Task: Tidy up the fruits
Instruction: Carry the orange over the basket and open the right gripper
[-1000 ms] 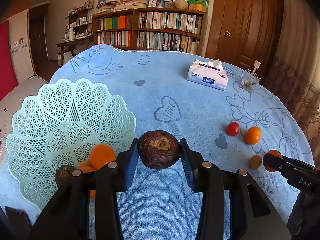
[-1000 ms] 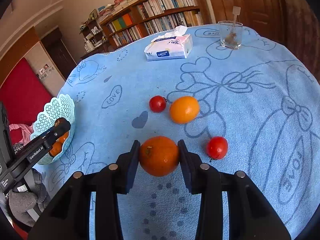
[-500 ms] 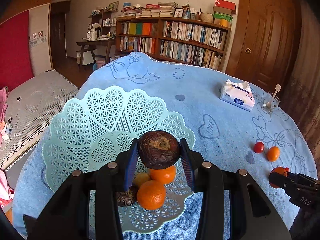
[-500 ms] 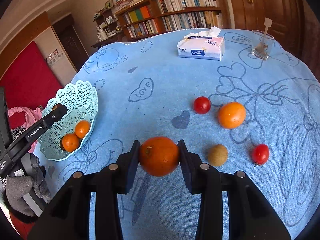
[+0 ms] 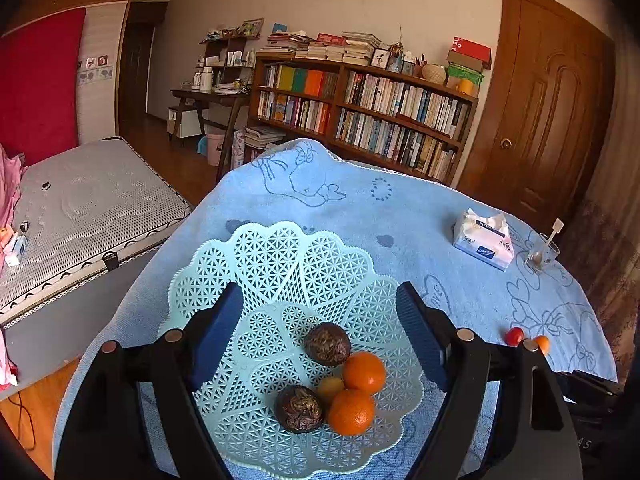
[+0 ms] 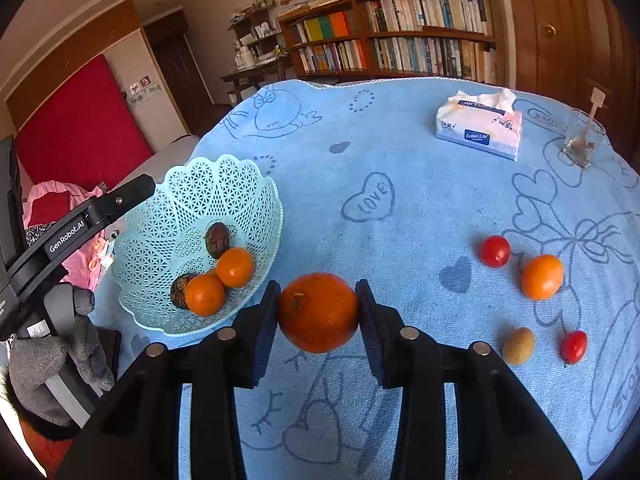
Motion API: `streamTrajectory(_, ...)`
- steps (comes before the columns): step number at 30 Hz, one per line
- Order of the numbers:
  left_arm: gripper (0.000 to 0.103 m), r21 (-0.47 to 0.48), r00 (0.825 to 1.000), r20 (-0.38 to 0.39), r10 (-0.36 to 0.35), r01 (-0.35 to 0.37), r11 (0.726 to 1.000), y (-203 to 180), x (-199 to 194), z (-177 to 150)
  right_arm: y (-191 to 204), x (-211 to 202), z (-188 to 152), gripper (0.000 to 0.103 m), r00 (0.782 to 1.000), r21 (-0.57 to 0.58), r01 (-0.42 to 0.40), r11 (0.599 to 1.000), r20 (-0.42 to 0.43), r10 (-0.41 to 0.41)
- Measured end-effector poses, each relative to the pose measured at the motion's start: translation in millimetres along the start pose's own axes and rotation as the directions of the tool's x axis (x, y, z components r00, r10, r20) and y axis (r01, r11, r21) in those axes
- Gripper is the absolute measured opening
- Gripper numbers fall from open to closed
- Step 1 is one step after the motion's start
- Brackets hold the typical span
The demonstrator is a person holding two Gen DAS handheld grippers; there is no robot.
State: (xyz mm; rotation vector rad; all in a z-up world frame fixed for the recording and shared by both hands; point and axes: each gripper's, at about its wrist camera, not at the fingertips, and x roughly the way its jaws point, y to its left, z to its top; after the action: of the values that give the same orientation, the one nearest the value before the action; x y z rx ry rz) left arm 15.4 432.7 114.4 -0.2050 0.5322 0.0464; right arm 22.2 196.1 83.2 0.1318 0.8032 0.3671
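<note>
A mint lattice basket (image 5: pixel 288 264) (image 6: pixel 224 184) sits at the table's left edge. It holds two dark wrinkled fruits (image 5: pixel 327 344) (image 5: pixel 299 409), two oranges (image 5: pixel 364 372) (image 5: pixel 351 412) and a small yellow fruit (image 5: pixel 330 387). My left gripper (image 5: pixel 320 336) hangs open above the basket, nothing between its fingers. My right gripper (image 6: pixel 318 312) is shut on an orange (image 6: pixel 318 312), held over the cloth just right of the basket. On the cloth to the right lie another orange (image 6: pixel 542 277), two red tomatoes (image 6: pixel 495 251) (image 6: pixel 573 346) and a small brown fruit (image 6: pixel 518 345).
A tissue pack (image 6: pixel 480 124) and a glass with a spoon (image 6: pixel 582 142) stand at the far right of the blue cloth (image 6: pixel 400 184). A gloved hand (image 6: pixel 52 364) holds the left gripper beside the table. A mattress (image 5: pixel 80 208) lies left of the table.
My left gripper has moved over the basket and opened; the dark fruit it held now lies in the basket. My right gripper has carried its orange leftward toward the basket.
</note>
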Motion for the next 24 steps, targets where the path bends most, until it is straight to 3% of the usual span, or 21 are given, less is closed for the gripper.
streamTrajectory(9,0.095,-0.049,0.999,0.04,-0.015,0.017,0.999,14.4,-14.0,9.3,39.2,25.1,17.7,0.039,0.998,-0.032,-0.057,0.998,-0.034,0.056)
streamTrajectory(24,0.099,-0.119,0.998,0.069,-0.015,0.023,0.993,31.6,-26.1,15.1,100.8,70.2,33.4,0.04,0.982,-0.111,-0.177,0.978,-0.085,0.168)
